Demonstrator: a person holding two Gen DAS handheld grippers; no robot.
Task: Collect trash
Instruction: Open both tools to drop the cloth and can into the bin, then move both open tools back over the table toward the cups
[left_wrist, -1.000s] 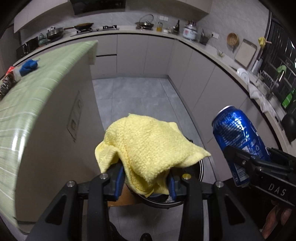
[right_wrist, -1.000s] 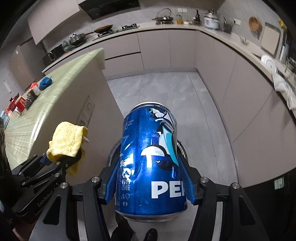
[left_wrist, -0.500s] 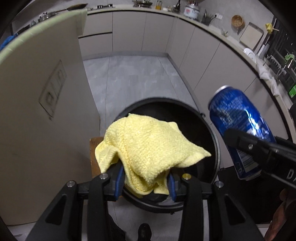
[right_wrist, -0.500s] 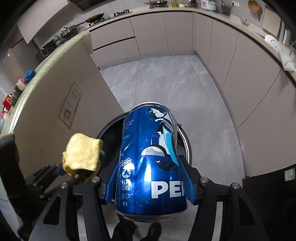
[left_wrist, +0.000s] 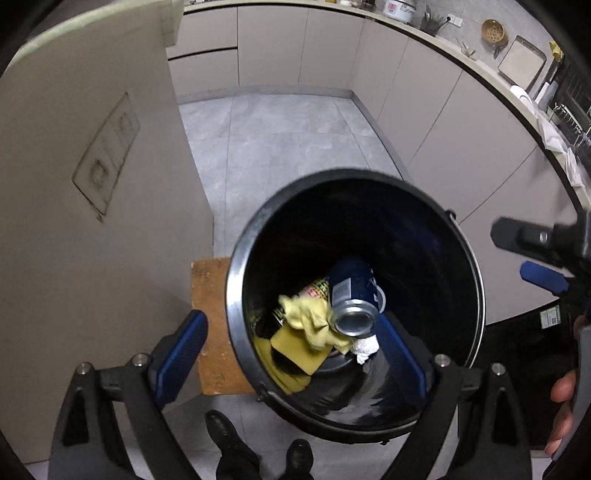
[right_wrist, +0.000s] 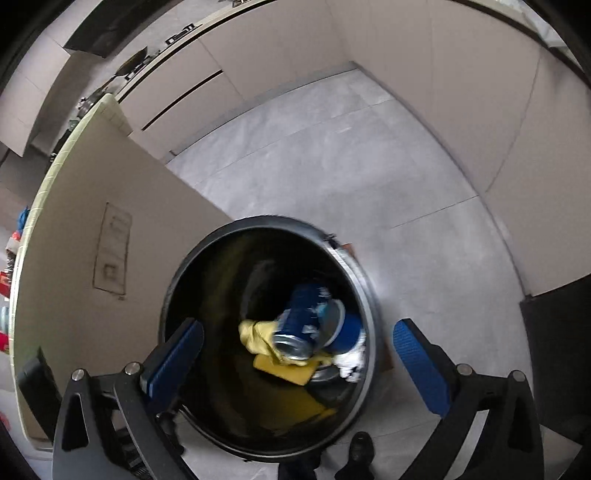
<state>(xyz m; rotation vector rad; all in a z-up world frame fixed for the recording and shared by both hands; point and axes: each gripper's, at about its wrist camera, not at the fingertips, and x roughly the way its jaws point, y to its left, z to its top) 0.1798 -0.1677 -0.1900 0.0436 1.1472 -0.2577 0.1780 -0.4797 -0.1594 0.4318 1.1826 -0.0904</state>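
A black round trash bin (left_wrist: 236, 266) (right_wrist: 364, 291) stands on the floor below both grippers. Inside it lie the blue Pepsi can (left_wrist: 352, 291) (right_wrist: 301, 321), the yellow cloth (left_wrist: 308, 319) (right_wrist: 258, 334), a yellow sponge (left_wrist: 299, 350) (right_wrist: 286, 371) and a white crumpled piece (left_wrist: 365, 347). My left gripper (left_wrist: 295, 343) is open and empty above the bin's near rim. My right gripper (right_wrist: 299, 354) is open and empty above the bin; it also shows at the right edge of the left wrist view (left_wrist: 535, 258).
A beige island cabinet (left_wrist: 92, 184) (right_wrist: 92, 229) stands close to the bin's left. A wooden board (left_wrist: 210, 321) lies on the floor beside the bin. Kitchen cabinets (left_wrist: 443, 122) run along the back and right. The person's shoes (left_wrist: 229, 432) are below.
Both grippers tilted down over the bin and opened. The yellow cloth left the left gripper and the Pepsi can left the right gripper; both now lie in the bin.
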